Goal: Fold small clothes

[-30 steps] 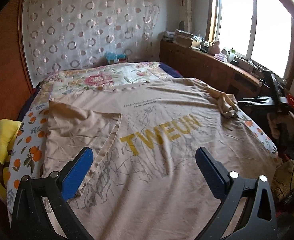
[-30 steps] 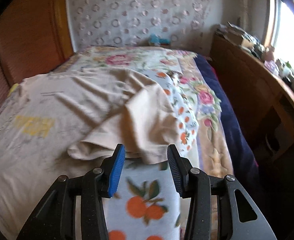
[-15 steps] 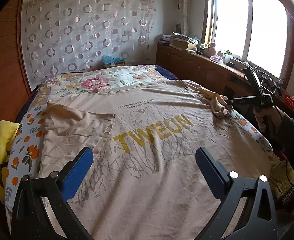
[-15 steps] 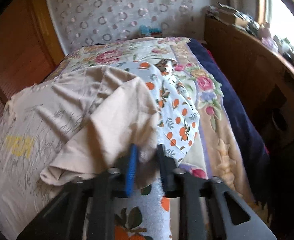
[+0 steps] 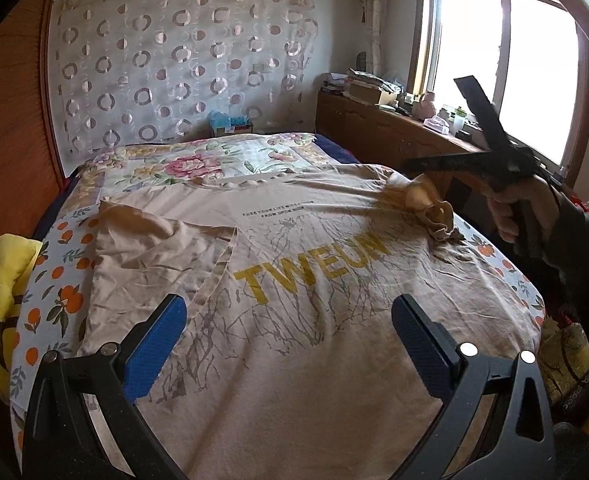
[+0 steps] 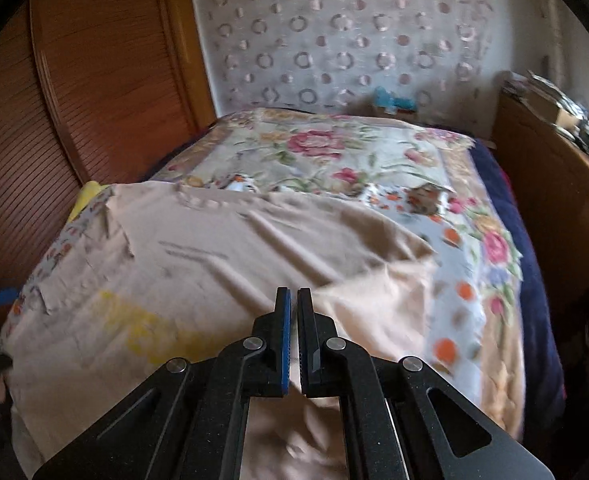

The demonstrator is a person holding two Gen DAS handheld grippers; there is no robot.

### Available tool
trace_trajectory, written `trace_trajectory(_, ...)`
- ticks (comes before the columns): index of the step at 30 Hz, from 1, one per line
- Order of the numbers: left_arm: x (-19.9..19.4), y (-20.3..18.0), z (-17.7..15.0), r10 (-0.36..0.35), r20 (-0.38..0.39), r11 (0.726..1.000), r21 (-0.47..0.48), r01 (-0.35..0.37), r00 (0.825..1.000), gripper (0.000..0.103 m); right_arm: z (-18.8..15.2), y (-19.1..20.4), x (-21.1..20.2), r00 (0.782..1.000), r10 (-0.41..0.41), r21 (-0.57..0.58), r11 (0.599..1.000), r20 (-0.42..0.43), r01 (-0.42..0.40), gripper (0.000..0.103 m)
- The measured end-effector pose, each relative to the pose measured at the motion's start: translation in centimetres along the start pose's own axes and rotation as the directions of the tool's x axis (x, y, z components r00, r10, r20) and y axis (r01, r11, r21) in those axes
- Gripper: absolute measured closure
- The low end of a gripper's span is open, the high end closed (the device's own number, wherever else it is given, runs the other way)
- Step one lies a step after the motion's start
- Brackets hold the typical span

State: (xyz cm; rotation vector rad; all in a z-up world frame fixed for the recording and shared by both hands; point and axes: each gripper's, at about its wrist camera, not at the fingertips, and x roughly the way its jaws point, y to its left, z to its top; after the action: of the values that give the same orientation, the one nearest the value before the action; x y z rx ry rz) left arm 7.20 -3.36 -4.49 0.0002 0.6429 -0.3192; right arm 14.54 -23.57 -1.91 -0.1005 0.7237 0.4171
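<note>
Beige T-shirt [image 5: 294,320] spread flat over bed, yellow "TWEUN" print [image 5: 310,268] face up near centre of left wrist view. Left sleeve [image 5: 154,248] already folded inward at 9 o'clock of print, lying on shirt body. Right sleeve [image 5: 430,208] bunched at 2 o'clock of print, lifted off floral bedspread [image 5: 214,164].

Left gripper [image 5: 290,340] at 6 o'clock of frame, jaws released wide, blue pads [image 5: 154,344] apart, nothing between them, hovering above lower shirt hem area. Cannot tell contact with fabric.

Right gripper [image 6: 293,304] clenched, pads nearly together, pinching beige fabric of right sleeve [image 6: 374,300]; cloth drawn up under fingers, tension creases running toward 10 o'clock across shirt. Seen from left wrist view at 3 o'clock, held by hand [image 5: 522,208] in dark sleeve, sleeve fabric hanging at its tip.

Orange-print sheet [image 5: 54,280] exposed at 9 o'clock and again at 3 o'clock beside shirt edge. Yellow cloth [image 5: 10,264] at far 9 o'clock off bed edge. Wooden cabinet [image 5: 394,136] with clutter under window [image 5: 502,64] at 1 o'clock. Circle-pattern curtain [image 5: 182,60] at 12 o'clock behind bed.
</note>
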Motion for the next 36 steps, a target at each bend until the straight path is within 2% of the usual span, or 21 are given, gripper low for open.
trace_trajectory(5,0.0,0.6,-0.2,-0.002,0.000,1.000,-0.017,0.002,1.000,0.000,2.2,1.8,3.1,0.999,0.029,-0.006,1.000,-0.020,-0.029,0.100)
trace_trajectory(8,0.0,0.8,-0.4,-0.005,-0.004,1.000,-0.023,0.004,1.000,0.000,2.9,2.7,3.5,1.000,0.003,-0.036,0.999,-0.014,-0.003,0.100)
trace_trajectory(11,0.0,0.8,-0.4,-0.006,-0.003,1.000,-0.022,0.006,1.000,0.000,2.3,2.9,3.4,0.999,-0.039,-0.065,0.997,-0.006,0.039,0.100)
trace_trajectory(13,0.0,0.8,-0.4,-0.008,-0.001,1.000,-0.023,0.008,1.000,0.000,1.5,2.8,2.9,0.994,-0.108,-0.090,0.990,-0.017,0.106,0.086)
trace_trajectory(14,0.0,0.8,-0.5,-0.009,-0.001,1.000,-0.025,0.008,1.000,0.000,1.1,2.6,2.9,0.993,-0.119,-0.092,0.989,-0.027,0.116,0.083)
trace_trajectory(18,0.1,0.6,-0.5,-0.013,-0.004,1.000,-0.024,0.013,1.000,0.000,-1.2,1.5,3.7,0.991,-0.099,-0.086,0.992,-0.094,0.091,0.079)
trace_trajectory(21,0.2,0.5,-0.6,-0.011,-0.009,1.000,-0.018,0.011,1.000,0.000,-3.0,1.4,4.9,0.982,-0.117,-0.117,0.988,-0.149,0.100,0.072)
trace_trajectory(26,0.2,0.7,-0.5,-0.011,-0.010,1.000,-0.022,0.011,1.000,0.000,-4.4,1.2,6.2,0.976,-0.126,-0.134,0.986,-0.175,0.103,0.072)
trace_trajectory(29,0.2,0.7,-0.5,-0.011,-0.011,1.000,-0.020,0.010,1.000,0.000,-4.5,1.1,6.6,0.977,-0.126,-0.141,0.985,-0.175,0.102,0.072)
trace_trajectory(30,0.2,0.7,-0.5,-0.011,-0.011,1.000,-0.018,0.010,1.000,0.000,-4.5,1.1,6.6,0.977,-0.125,-0.144,0.984,-0.174,0.101,0.077)
trace_trajectory(31,0.2,0.7,-0.5,-0.011,-0.011,1.000,-0.019,0.010,1.000,0.000,-4.4,1.2,6.7,0.977,-0.121,-0.151,0.984,-0.174,0.095,0.093)
trace_trajectory(32,0.2,0.7,-0.5,-0.010,-0.011,1.000,-0.019,0.010,1.000,0.000,-4.3,1.3,6.6,0.977,-0.128,-0.159,0.982,-0.171,0.101,0.100)
trace_trajectory(33,0.2,0.7,-0.5,-0.010,-0.012,1.000,-0.020,0.010,1.000,0.000,-4.1,1.4,6.6,0.976,-0.139,-0.161,0.981,-0.167,0.112,0.101)
trace_trajectory(36,0.3,0.7,-0.5,-0.011,-0.010,1.000,-0.022,0.011,1.000,0.000,-2.8,1.6,6.0,0.988,-0.090,-0.116,0.990,-0.123,0.076,0.101)
